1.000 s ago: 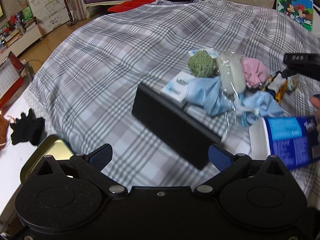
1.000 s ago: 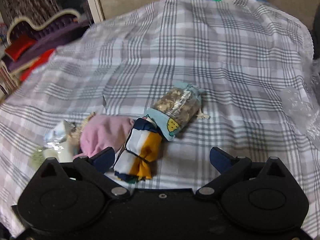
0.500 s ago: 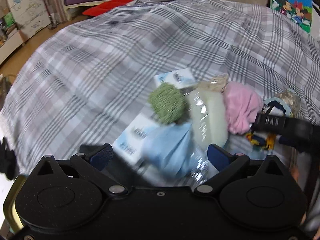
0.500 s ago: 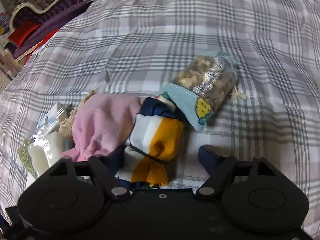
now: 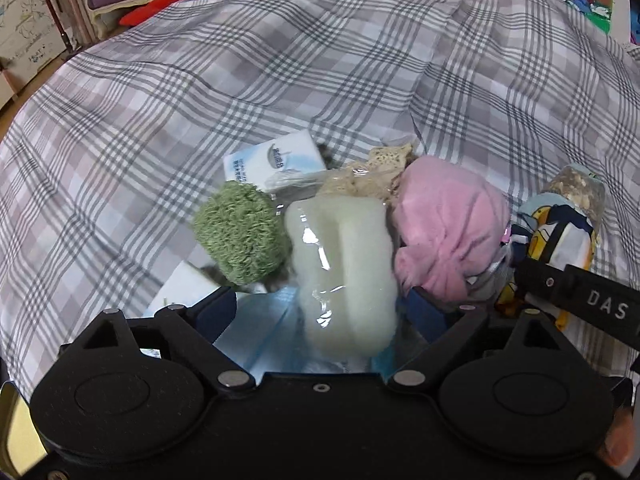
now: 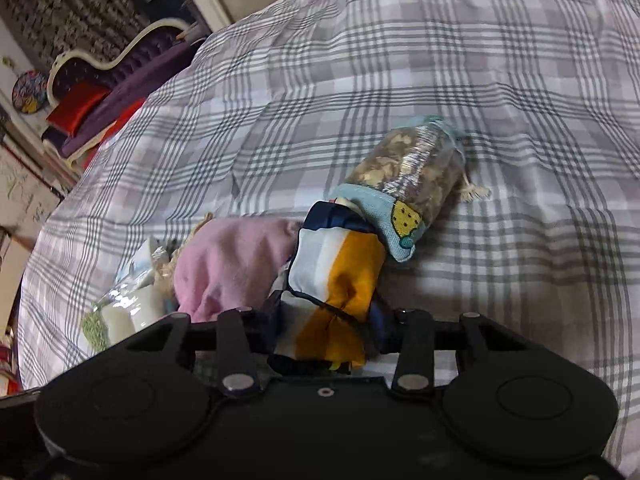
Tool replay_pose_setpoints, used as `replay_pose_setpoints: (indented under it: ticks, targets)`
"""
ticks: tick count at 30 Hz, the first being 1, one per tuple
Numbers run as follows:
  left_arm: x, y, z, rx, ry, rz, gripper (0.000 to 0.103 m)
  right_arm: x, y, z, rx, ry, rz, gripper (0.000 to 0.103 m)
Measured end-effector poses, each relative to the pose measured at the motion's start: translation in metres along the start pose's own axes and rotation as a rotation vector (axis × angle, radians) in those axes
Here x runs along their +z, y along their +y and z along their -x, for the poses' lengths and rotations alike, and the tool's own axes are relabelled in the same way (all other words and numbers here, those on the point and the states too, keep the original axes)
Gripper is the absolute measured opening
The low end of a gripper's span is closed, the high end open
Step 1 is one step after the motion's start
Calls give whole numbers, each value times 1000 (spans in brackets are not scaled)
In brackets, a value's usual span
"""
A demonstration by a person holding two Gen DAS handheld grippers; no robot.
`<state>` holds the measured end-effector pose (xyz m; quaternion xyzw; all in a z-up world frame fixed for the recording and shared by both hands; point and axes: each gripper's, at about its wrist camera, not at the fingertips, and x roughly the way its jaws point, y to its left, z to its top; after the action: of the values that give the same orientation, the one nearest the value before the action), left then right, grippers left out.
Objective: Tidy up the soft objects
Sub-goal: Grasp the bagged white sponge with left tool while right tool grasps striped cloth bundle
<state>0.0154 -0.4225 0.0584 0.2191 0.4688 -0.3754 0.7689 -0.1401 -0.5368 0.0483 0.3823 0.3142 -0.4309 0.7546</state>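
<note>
Clearly mid-pickup, the right tool (image 6: 326, 316) pinches the orange-and-white cloth bundle (image 6: 334, 276) on the bed (image 6: 520, 80), while the left tool (image 5: 316, 308), spread, straddles the wrapped white sponge (image 5: 344, 264) at twelve o'clock, needing closure next.

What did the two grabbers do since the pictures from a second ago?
The right gripper moved in and closed on the orange-and-white cloth bundle; earlier its fingers were wide open. The left gripper swung from the black box toward the pile and now straddles the wrapped white sponge, still open. The pink cloth and green pom-pom stayed put.
</note>
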Motion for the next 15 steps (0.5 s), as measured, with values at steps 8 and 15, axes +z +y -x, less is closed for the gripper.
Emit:
replay_pose_setpoints:
  ticks: [8, 15]
  targets:
    - [4, -8, -17, -11, 26, -29, 48, 2, -8, -7, 5, 15, -28, 41]
    - [6, -8, -7, -50, 11, 16, 46, 1, -14, -9, 17, 24, -64, 46]
